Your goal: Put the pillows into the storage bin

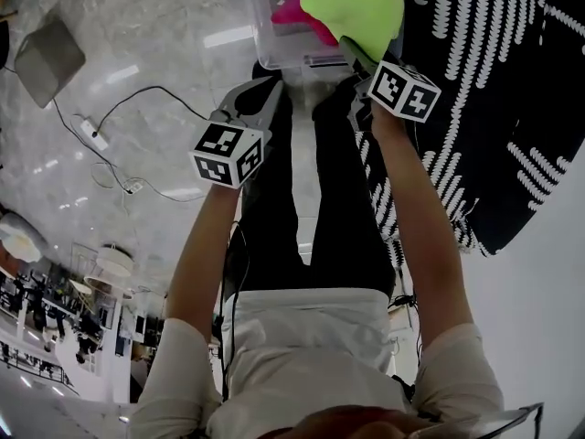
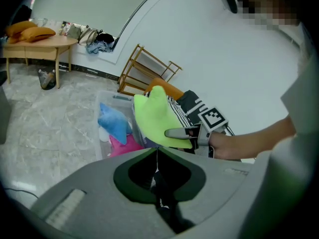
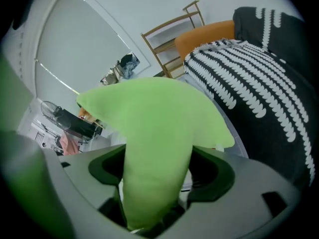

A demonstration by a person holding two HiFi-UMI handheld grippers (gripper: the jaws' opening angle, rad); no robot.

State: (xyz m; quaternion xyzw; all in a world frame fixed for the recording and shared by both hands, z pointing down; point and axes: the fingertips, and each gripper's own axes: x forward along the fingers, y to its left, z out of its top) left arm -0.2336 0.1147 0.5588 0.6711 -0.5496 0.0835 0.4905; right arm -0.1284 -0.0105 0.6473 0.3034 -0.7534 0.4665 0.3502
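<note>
Flooring of pale grey, marble-patterned tile is seen beneath the standing person. At the far left of the head view a flat grey slab-like object is laid on it. A thin white cable with a small white block is trailed beside that.

Further right, the left gripper is held just short of the bin. Its jaws are pressed together with nothing between them, as is shown in the left gripper view.

Ahead of it, the clear plastic storage bin is stood on the floor. A blue plush pillow and a bright pink plush pillow are already lodged inside.

Above the bin's right side, a lime-green plush pillow is held partly over the rim. One narrow end of it is pinched in the right gripper, whose jaws are closed on that end. In the right gripper view the soft fabric is squeezed between them and fans out wider beyond.

To the right, a large black fabric with white feather-like stripes is spread close beside the bin. An orange cushion and a slatted wooden rack are seen behind it, against the white wall.
</note>
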